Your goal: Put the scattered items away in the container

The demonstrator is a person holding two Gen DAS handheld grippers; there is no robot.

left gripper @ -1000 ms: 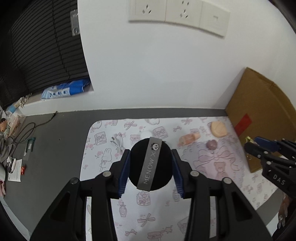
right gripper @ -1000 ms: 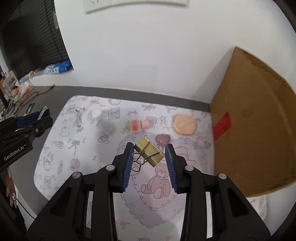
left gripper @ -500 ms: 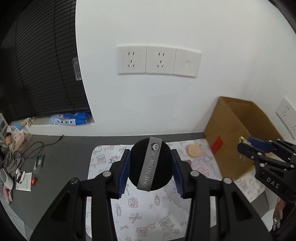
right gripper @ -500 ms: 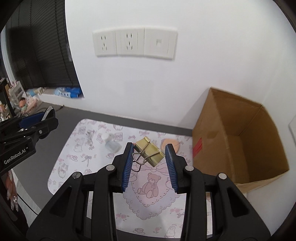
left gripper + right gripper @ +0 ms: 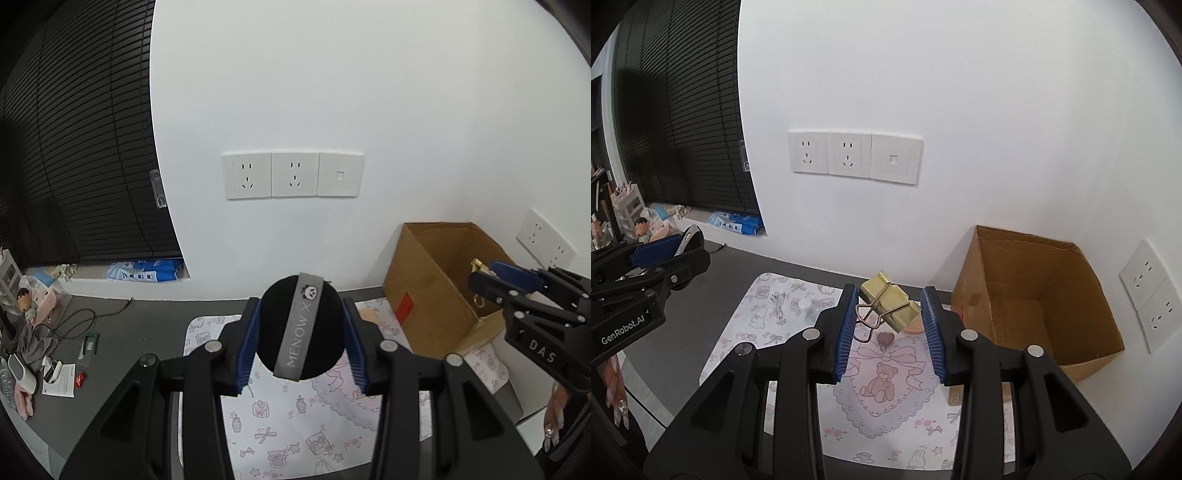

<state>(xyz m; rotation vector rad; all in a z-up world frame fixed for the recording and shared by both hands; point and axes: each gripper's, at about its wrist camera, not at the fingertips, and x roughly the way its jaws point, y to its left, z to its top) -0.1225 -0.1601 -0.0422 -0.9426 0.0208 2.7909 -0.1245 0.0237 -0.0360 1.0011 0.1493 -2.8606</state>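
Note:
My left gripper (image 5: 301,328) is shut on a round black puff (image 5: 300,328) with a grey MENOW X strap, held high above the patterned mat (image 5: 291,417). My right gripper (image 5: 889,314) is shut on a gold binder clip (image 5: 891,302), also well above the mat (image 5: 879,402). The open cardboard box (image 5: 1034,306) stands at the mat's right end against the wall. In the left wrist view the right gripper (image 5: 487,275) hangs with the clip (image 5: 478,265) over the box (image 5: 432,291). On the mat lie a dark heart-shaped piece (image 5: 886,338), a peach puff (image 5: 912,328), a small pale bottle (image 5: 812,309) and a clip (image 5: 778,306).
A white wall with a triple socket plate (image 5: 855,157) rises behind the mat. Black blinds (image 5: 683,110) and a sill with a blue packet (image 5: 737,223) are on the left. Cables, papers and small clutter (image 5: 48,354) lie on the grey surface at far left.
Both grippers have risen and tilted up with their loads; the mat has shrunk below, the sockets have come into view, and the box's open top now shows.

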